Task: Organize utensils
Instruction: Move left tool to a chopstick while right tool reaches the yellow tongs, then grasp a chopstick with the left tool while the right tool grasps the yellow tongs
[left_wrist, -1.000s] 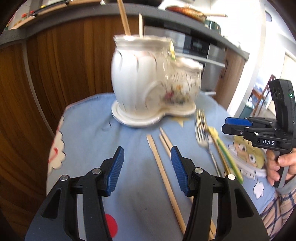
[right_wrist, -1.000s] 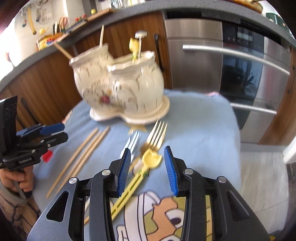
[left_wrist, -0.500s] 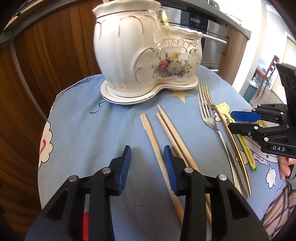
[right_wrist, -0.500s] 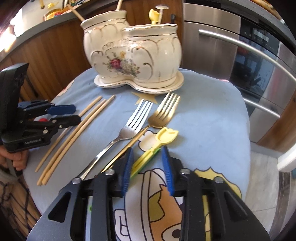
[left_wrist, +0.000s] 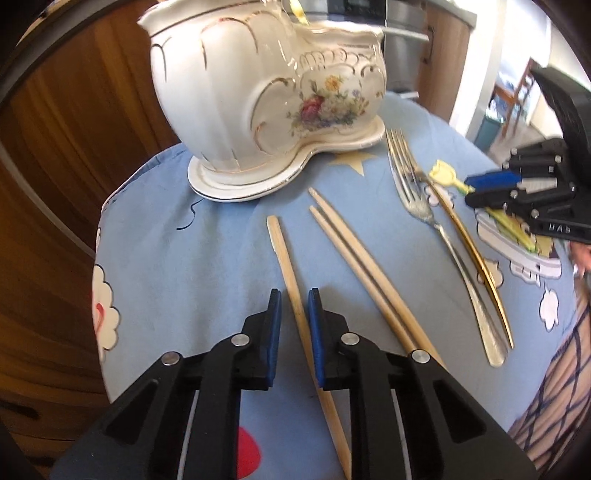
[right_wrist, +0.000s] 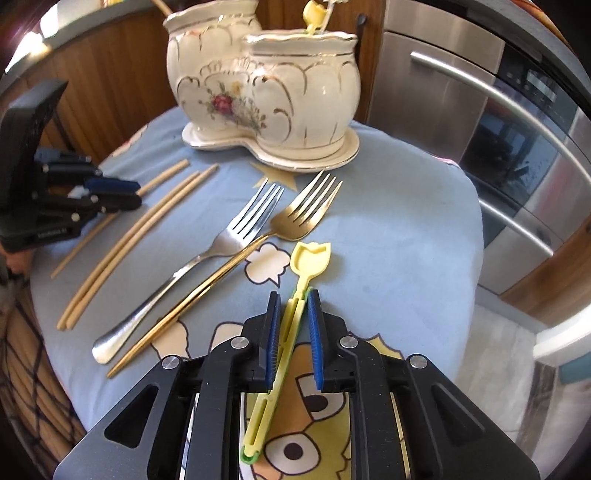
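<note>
The left tongs (left_wrist: 294, 300) point down at the table (left_wrist: 207, 258), which is covered in a blue cartoon-print cloth. A single wooden chopstick (left_wrist: 291, 284) lies flat between the two blue pads; the jaws have just been closing and now stand narrow around it, with a thin gap visible on each side, so the pads do not yet press it. Just to the right of that chopstick lie two more chopsticks (left_wrist: 354, 258), side by side and touching each other, outside the tongs.

The right tongs (right_wrist: 293, 301) also point down at the table. A yellow plastic spoon (right_wrist: 310, 258) with a green piece stacked under it lies between the pads, its scoop end sticking out ahead of the tips and its handle running back under the tool. These jaws have also just been closing and are narrow; the left pad looks to be against the handle, while a slim gap shows at the right pad, so a firm hold cannot be told.

Between the two tools lie a silver fork (right_wrist: 236, 236) and a gold fork (right_wrist: 295, 218), handles close together, tines toward the white flowered ceramic holder (right_wrist: 266, 92). The holder stands upright on its base at the far side of the table, with a few utensils in it.
</note>
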